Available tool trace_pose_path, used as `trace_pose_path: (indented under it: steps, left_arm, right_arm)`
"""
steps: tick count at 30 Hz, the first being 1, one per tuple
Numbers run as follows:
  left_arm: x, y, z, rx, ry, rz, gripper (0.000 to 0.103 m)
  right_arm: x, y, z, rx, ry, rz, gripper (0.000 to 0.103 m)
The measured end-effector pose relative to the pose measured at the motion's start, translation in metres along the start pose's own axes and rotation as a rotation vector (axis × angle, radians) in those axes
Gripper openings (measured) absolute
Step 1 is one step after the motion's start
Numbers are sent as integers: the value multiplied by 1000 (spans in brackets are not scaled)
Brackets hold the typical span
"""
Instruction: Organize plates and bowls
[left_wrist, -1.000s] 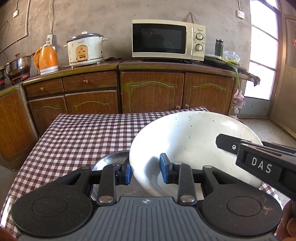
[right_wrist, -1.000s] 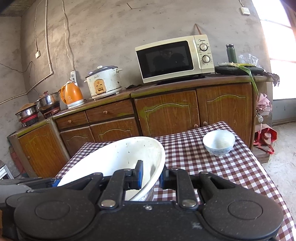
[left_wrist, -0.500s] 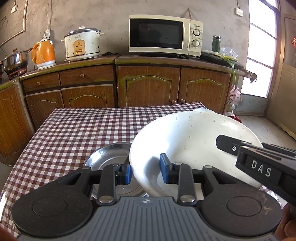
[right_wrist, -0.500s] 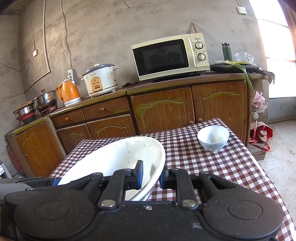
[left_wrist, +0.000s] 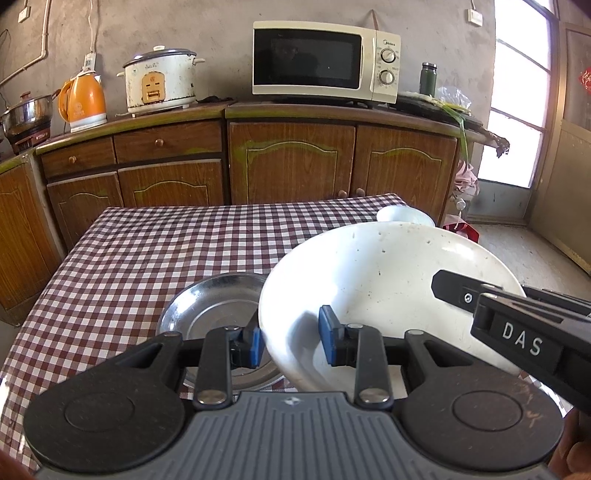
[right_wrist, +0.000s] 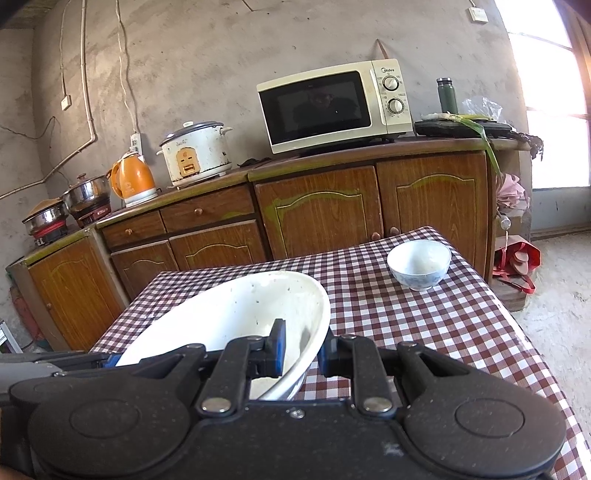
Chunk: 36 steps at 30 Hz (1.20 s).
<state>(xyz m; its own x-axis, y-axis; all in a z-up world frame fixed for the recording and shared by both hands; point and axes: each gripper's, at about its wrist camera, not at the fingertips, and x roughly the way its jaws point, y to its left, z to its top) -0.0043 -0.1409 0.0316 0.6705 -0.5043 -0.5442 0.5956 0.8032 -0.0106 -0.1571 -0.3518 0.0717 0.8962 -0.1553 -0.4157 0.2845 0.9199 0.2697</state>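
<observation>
Step in hand: both hand-held grippers carry 1 large white bowl above the bench; judged from the layout, it is being brought down toward the steel plate to stack there.
Left hand-held gripper: nearly closed, blue pads pinching the bowl's near-left rim, 1 pad inside the bowl and 1 outside.
Right hand-held gripper: nearly closed on the bowl's right rim, 1 pad inside, 1 outside; in the left wrist view its black body reaches in from the right.
White bowl: tilted, off the checked cloth, its left edge overlapping the steel plate in the left wrist view; whether it touches the plate cannot be told.
Steel plate: flat on the cloth at the near side, left of and partly under the bowl.
Small bowl: alone at the far right of the bench, well apart from the others.
Doing it well: level the bowl first, keeping both grips equally firm so the rim does not twist between the pads; centre it over the plate, lower slowly, and release only once the base sits flat.
Risk: a thin, smooth rim may slip if 1 side lets go early.
</observation>
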Motion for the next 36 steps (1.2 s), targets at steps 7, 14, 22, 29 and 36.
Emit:
trace_pose_path:
  steps: [7,14,22,29,36]
  left_arm:
    - [1,-3,-3,0,10,-3,31]
    - [3,-6,-5,4,17,-7,31]
    - [4,-7,-6,7,22,-10,31]
    - [5,-11,-8,11,27,-14,31]
    - [5,-13,-9,17,30,-22,31]
  right_arm:
    - [-1,-3,-4,2,6,-5,23]
    - [-2,-7,-6,9,12,-11,23]
    - [-4,-8,-8,12,13,-14,23]
    - [-4,-11,-9,16,15,-20,23]
    - [-8,-15,-12,16,15,-29,23]
